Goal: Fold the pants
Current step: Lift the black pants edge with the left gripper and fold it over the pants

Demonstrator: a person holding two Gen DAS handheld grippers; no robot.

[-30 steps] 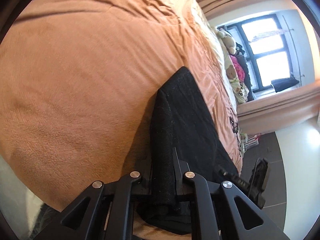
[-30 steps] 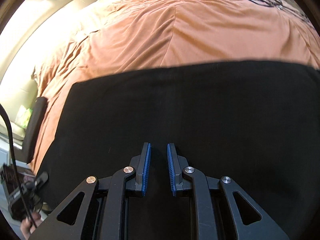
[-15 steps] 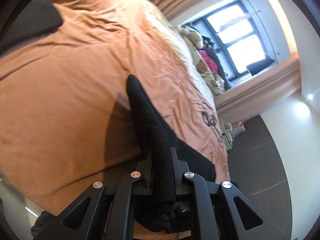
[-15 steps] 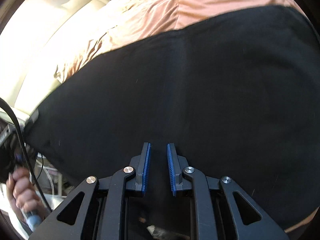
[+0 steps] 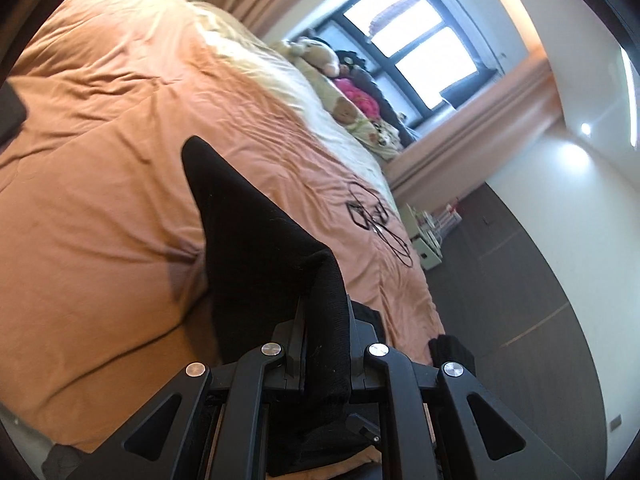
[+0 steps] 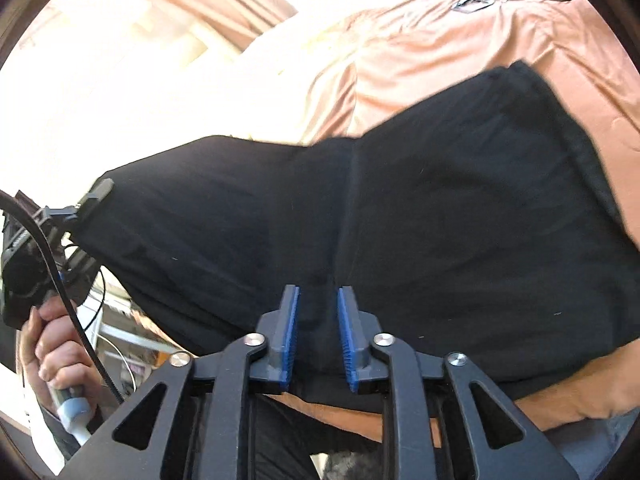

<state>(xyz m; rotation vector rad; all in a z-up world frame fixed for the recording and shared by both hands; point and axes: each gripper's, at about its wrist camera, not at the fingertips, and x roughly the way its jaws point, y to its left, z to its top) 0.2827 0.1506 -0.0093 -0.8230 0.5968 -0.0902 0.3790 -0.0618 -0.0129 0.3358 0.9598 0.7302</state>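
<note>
The black pants (image 6: pixel 420 208) hang stretched between my two grippers above the orange bed cover (image 5: pixel 100 208). My left gripper (image 5: pixel 326 320) is shut on one edge of the pants (image 5: pixel 248 240); the cloth rises in a fold from its jaws. In the right wrist view the left gripper (image 6: pixel 86 206) shows at the far left, holding that corner, with the person's hand below it. My right gripper (image 6: pixel 318 312) has its blue pads (image 6: pixel 290 328) a little apart with black cloth bunched between them. A crease runs down the middle of the lifted cloth.
The bed (image 6: pixel 460 32) fills most of both views. Black cables (image 5: pixel 372 220) lie on the cover near its far edge. Stuffed toys (image 5: pixel 320 54) sit by the window. Dark floor (image 5: pixel 540 320) lies to the right of the bed.
Both grippers have lifted and swung the pants up off the bed. The cloth now hangs folded along a middle crease, and the left gripper has turned toward the window.
</note>
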